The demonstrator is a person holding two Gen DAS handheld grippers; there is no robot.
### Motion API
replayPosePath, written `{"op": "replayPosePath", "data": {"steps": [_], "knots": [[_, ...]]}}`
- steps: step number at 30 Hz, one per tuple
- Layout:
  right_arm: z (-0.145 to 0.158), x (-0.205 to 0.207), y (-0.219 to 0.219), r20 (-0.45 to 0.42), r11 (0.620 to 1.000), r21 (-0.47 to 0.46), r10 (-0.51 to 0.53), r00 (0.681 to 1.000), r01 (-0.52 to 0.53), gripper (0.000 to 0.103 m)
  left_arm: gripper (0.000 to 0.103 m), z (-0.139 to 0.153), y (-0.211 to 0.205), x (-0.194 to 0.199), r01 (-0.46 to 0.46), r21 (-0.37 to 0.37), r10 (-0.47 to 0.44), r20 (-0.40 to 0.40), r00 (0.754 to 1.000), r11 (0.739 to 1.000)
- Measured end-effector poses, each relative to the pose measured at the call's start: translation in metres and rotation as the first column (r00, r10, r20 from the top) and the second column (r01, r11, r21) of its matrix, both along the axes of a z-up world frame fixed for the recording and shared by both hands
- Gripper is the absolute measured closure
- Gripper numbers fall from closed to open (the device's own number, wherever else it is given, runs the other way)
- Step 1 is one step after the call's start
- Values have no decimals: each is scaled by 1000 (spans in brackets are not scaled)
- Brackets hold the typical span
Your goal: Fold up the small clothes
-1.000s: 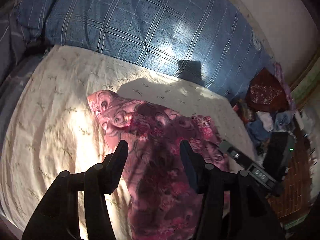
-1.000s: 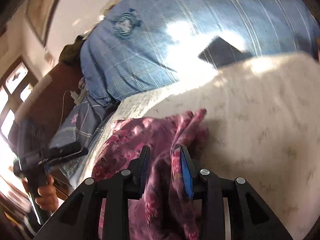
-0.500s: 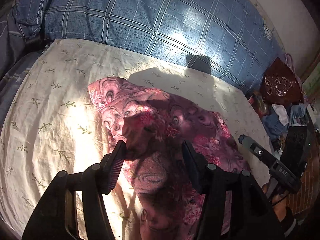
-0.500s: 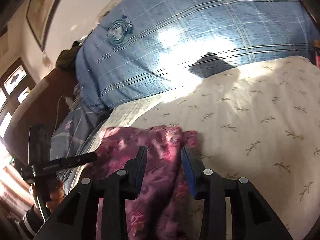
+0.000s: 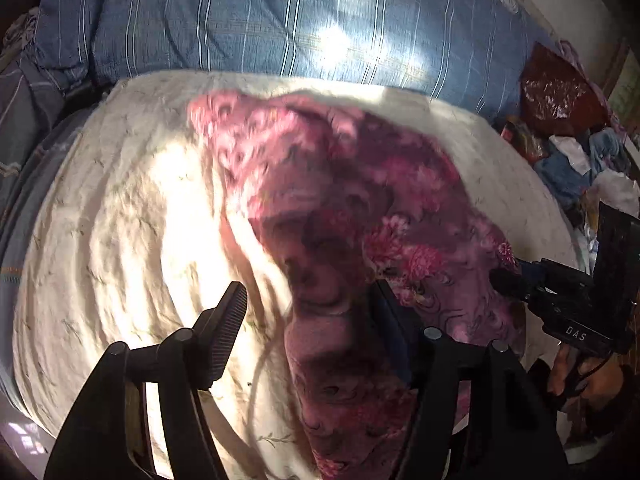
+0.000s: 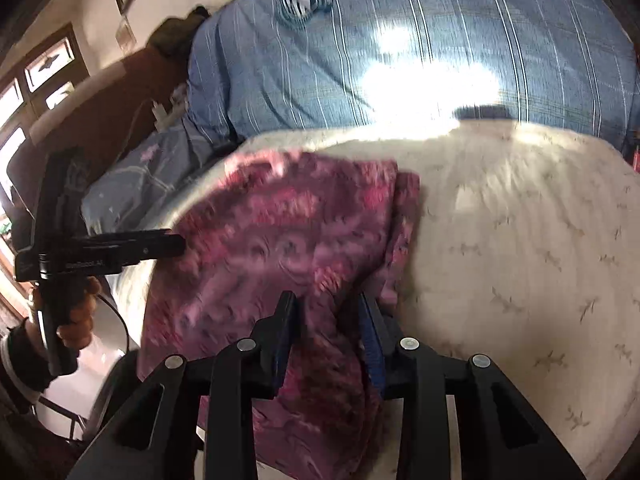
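Inspection at the bed, cream leaf-print sheet [image 5: 132,216] as working surface.

Item under work: one pink floral garment [image 5: 360,208], lying across the middle of the sheet and running toward the near edge of the bed, where part of it hangs over. It is bunched and uneven, with a doubled layer visible along its far side in the right wrist view [image 6: 404,216]. A blue checked pillow [image 5: 280,20] borders the far edge of the bed.

Left gripper [image 5: 310,306]: jaws spread wide, with garment cloth lying between them; nothing is clamped. The left finger stands over bare sheet, the right finger is partly hidden by cloth.

Right gripper [image 6: 330,318]: jaws partly apart with a ridge of the garment running between them. Whether the pads actually press the cloth cannot be told; both views are motion-blurred.

Risks, as judged:
- The right hold may be loose or may catch only one layer; a lift would then drag the layers apart and undo the fold.
- The left gripper, if closed where it stands, could pinch the sheet along with the cloth and pull the sheet up.
- The portion overhanging the near edge could pull the garment off the bed if released.
- Uneven tension between the two sides would skew the fold line.
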State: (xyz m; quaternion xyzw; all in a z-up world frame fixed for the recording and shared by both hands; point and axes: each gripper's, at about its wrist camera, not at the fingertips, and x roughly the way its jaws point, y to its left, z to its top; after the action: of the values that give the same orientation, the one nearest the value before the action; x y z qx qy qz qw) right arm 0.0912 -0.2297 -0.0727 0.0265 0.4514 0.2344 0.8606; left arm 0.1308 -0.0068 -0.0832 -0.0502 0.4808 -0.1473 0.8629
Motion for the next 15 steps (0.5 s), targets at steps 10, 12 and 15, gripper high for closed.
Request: {"op": "replayPosePath", "data": {"steps": [10, 12, 15], "knots": [[40, -28, -10, 8, 976, -139, -170, 985, 170, 23, 21, 22, 15, -39, -94, 32, 93, 36, 995, 995], [35, -39, -13, -4, 963, -185, -200, 980, 196, 19, 20, 24, 14, -52, -105, 75, 101, 54, 993, 992], [28, -50, -15, -31, 940, -252, -244, 969, 229, 12, 20, 24, 15, -66, -127, 108, 119, 79, 990, 986]]}}
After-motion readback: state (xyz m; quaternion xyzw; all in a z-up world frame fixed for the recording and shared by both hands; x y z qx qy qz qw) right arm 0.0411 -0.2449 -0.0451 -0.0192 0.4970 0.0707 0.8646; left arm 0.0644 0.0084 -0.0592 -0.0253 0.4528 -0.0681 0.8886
